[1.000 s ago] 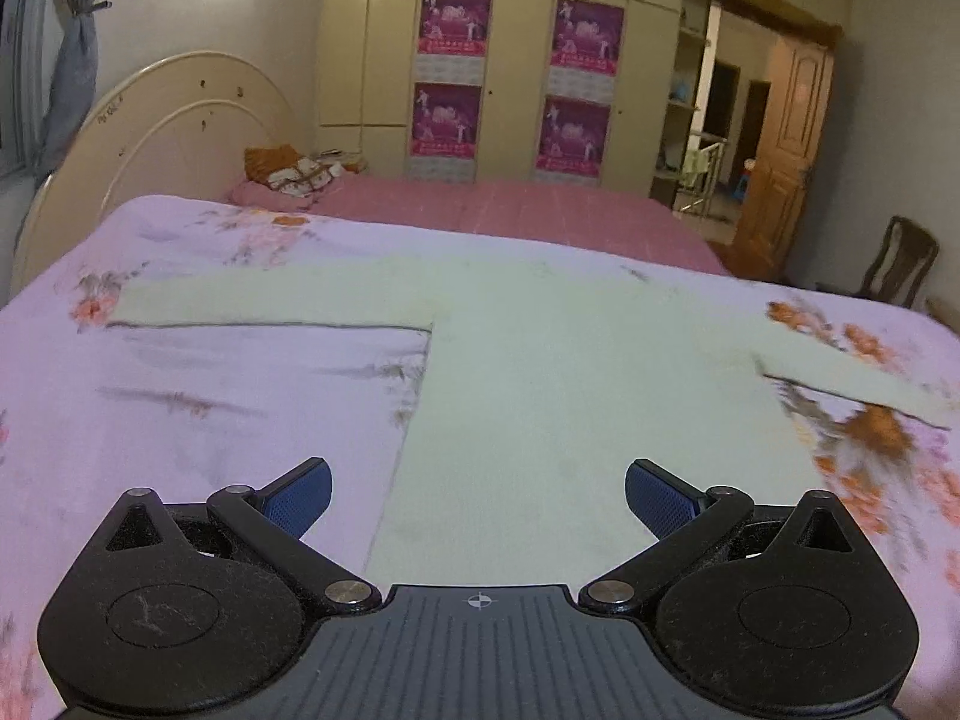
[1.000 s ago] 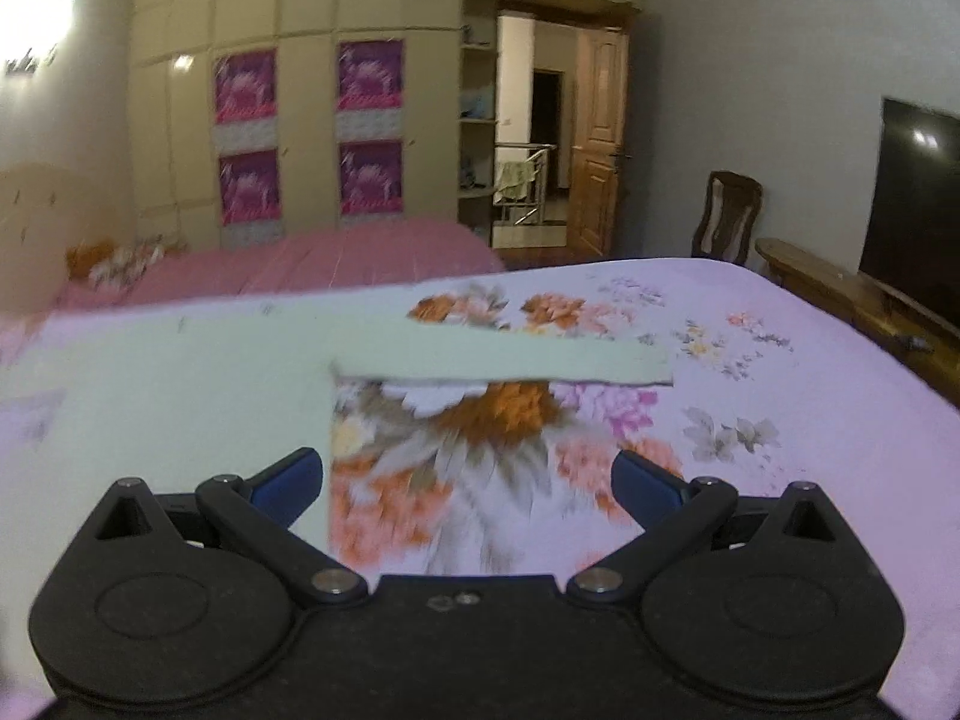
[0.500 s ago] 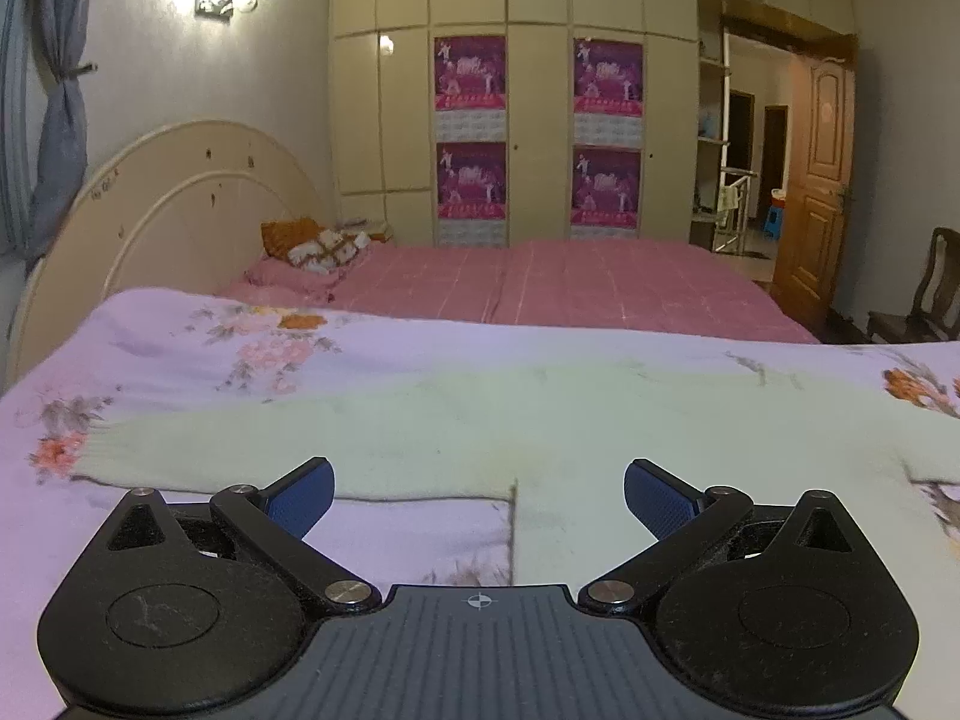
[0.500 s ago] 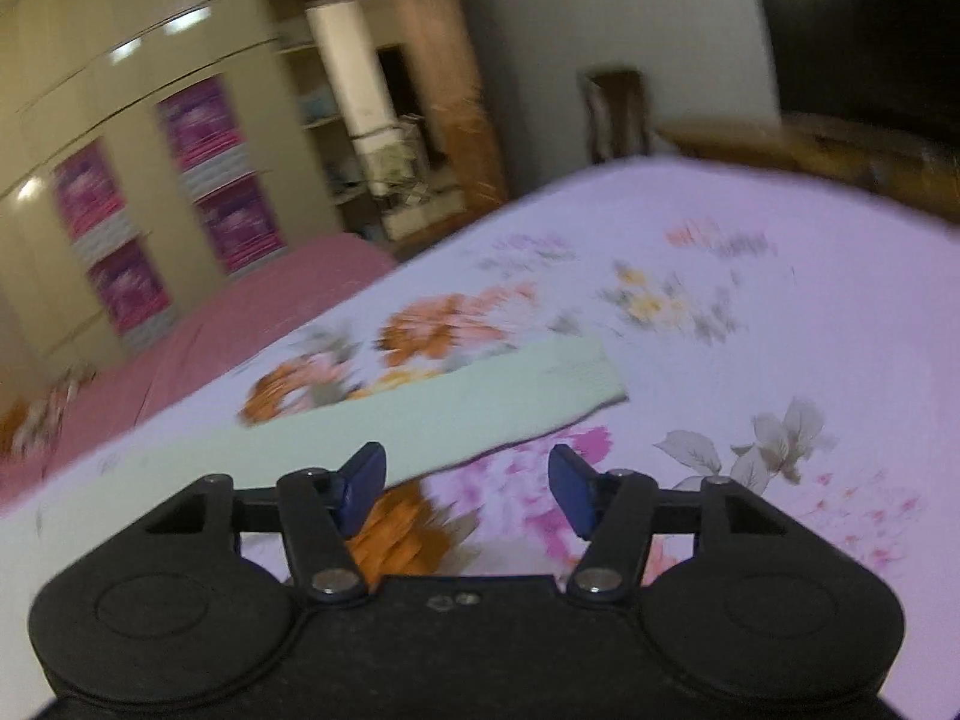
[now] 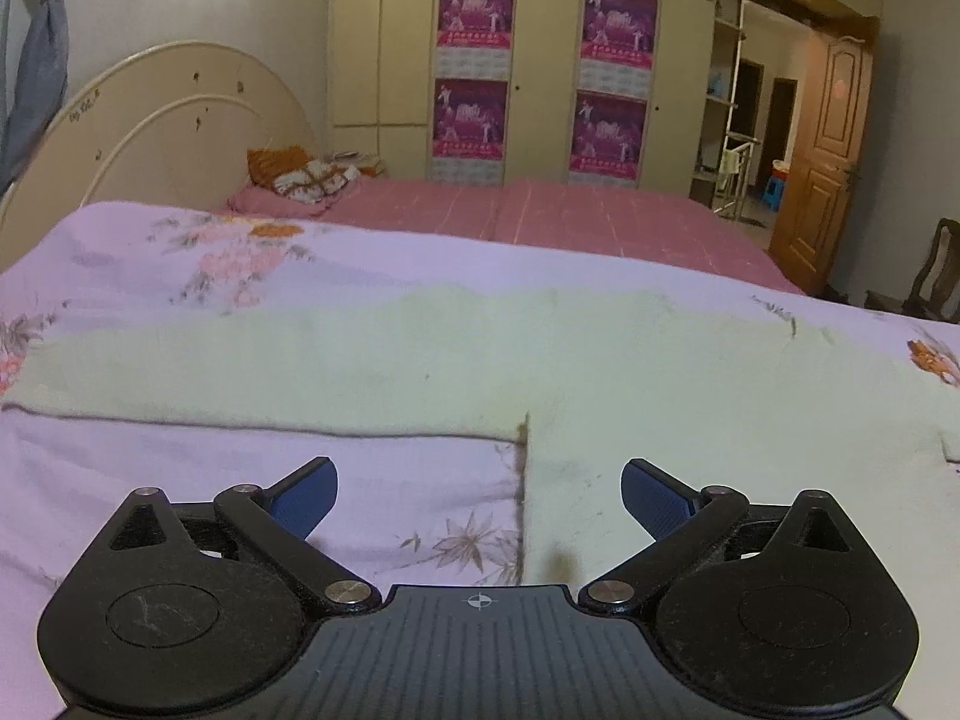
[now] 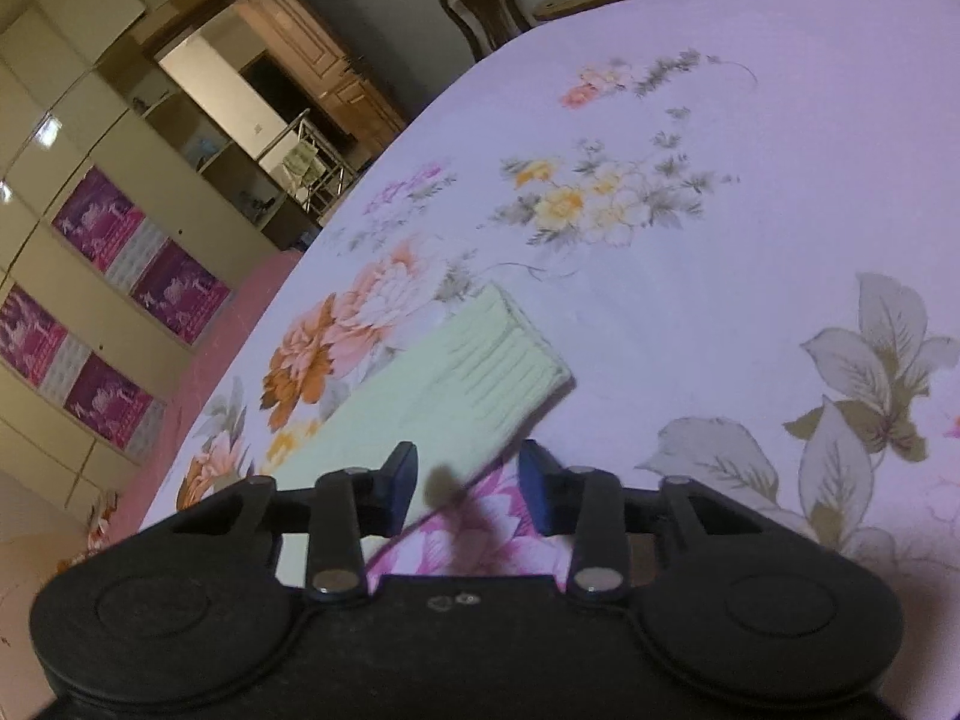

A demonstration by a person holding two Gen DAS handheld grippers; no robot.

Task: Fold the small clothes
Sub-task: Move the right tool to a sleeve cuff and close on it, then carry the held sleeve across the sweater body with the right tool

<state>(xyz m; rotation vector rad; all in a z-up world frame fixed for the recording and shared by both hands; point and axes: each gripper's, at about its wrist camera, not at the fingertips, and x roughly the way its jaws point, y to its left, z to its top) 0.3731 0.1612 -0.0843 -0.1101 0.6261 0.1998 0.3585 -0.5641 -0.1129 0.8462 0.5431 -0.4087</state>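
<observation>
I note my right gripper [image 6: 468,480] has dropped over the sweater's [image 5: 540,348] cuff [image 6: 510,360] on the bedspread [image 6: 750,210], jaws narrowed but empty, left gripper [image 5: 477,495] wide open: sleeve fold imminent.

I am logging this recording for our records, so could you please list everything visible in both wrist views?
Sweater: 1, pale green, spread flat on the floral sheet.
Sleeve cuff: 1, pale green, ribbed, just ahead of the right gripper.
Floral sheet: 1, lilac with flowers, under the sweater.
Pink bed: 1, behind the sheet.
Pillows: several, orange and patterned, at the headboard.
Headboard: 1, cream, far left.
Wardrobe: 1, cream, back wall.
Posters: 4, purple, on the wardrobe.
Door: 1, brown wood, right.
Chair: 1, dark wood.
Left gripper: 1, black, blue pads, open.
Right gripper: 1, black, open, at the sleeve edge.
</observation>
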